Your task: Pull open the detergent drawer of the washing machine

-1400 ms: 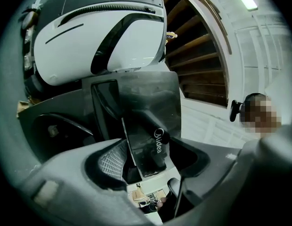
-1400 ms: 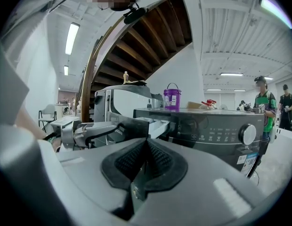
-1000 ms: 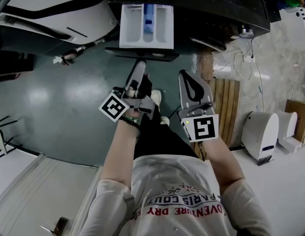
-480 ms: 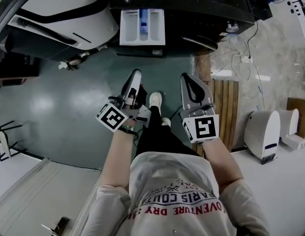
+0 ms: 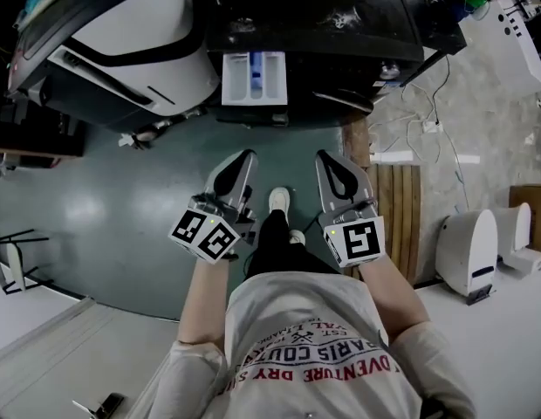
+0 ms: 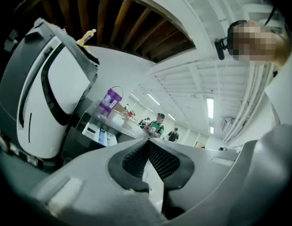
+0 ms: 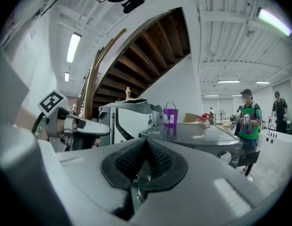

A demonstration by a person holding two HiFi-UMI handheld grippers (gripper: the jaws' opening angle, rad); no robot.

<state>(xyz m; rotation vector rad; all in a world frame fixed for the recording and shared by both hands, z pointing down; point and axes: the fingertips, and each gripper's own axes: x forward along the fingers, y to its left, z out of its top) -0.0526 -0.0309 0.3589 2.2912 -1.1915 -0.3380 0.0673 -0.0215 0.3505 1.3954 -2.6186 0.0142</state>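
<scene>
On washing machine (image 5: 314, 16) front, one detergent drawer (image 5: 254, 78) out; left gripper (image 5: 243, 160), right gripper (image 5: 327, 160) both closed, empty

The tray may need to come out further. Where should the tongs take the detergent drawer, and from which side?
Take the detergent drawer by its front panel, coming level from straight in front of the washing machine. It juts out toward the person, compartments open upward, sides running back into the machine, so the front is likely the only free edge.
</scene>
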